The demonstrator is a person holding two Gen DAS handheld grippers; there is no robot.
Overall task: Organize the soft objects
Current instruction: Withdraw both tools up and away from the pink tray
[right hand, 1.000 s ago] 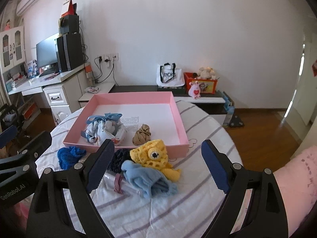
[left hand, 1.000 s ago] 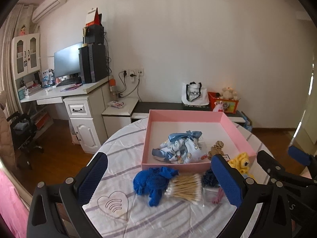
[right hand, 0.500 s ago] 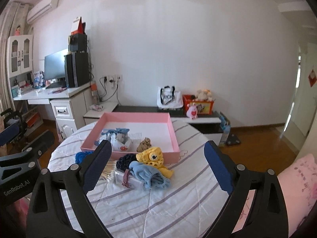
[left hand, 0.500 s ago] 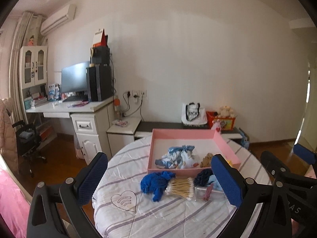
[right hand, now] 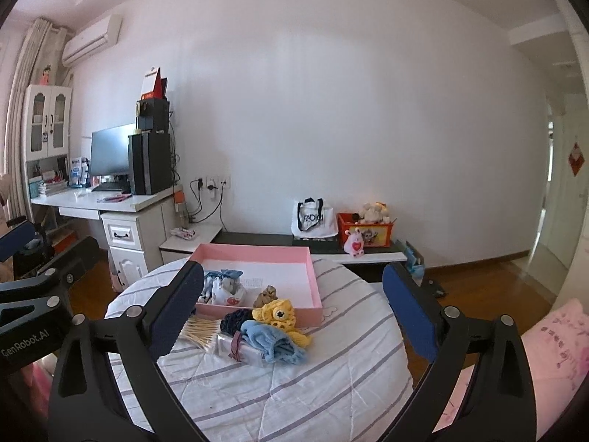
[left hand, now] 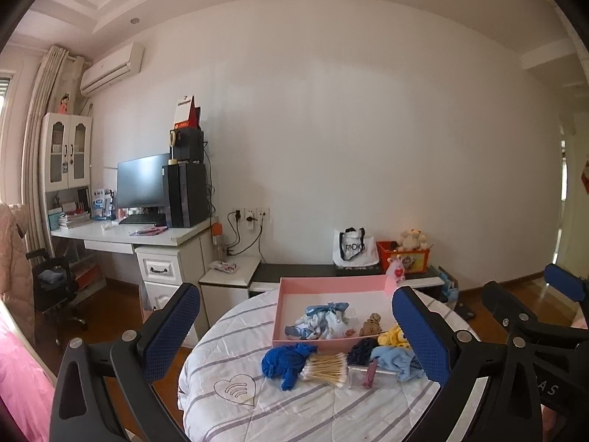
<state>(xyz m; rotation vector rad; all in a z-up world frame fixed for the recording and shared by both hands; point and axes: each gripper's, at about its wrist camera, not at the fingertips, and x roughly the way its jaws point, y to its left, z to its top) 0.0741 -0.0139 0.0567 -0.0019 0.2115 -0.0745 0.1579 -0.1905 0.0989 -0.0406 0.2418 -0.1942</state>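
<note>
Both my grippers hang back from the round desk (right hand: 257, 397) w/ its striped cloth. Left gripper (left hand: 294, 326): fingers (left hand: 169, 328) spread wide, nothing between them. Right gripper (right hand: 292, 309): fingers (right hand: 408, 313) have just been opening, now wide apart, holding nothing.

Pink tray (right hand: 314, 287) sits on the far part of the desk. Inside: blue-white cloth bundle (right hand: 222, 287) at front left, small brown knot (right hand: 267, 294) beside it. Just in front of the tray, on the cloth: yellow crochet toy (right hand: 279, 316), light blue sock (right hand: 272, 342), dark navy knit (right hand: 235, 320), royal blue knit (left hand: 287, 359), cotton swabs (left hand: 325, 364), clear packet (right hand: 246, 350).
</note>
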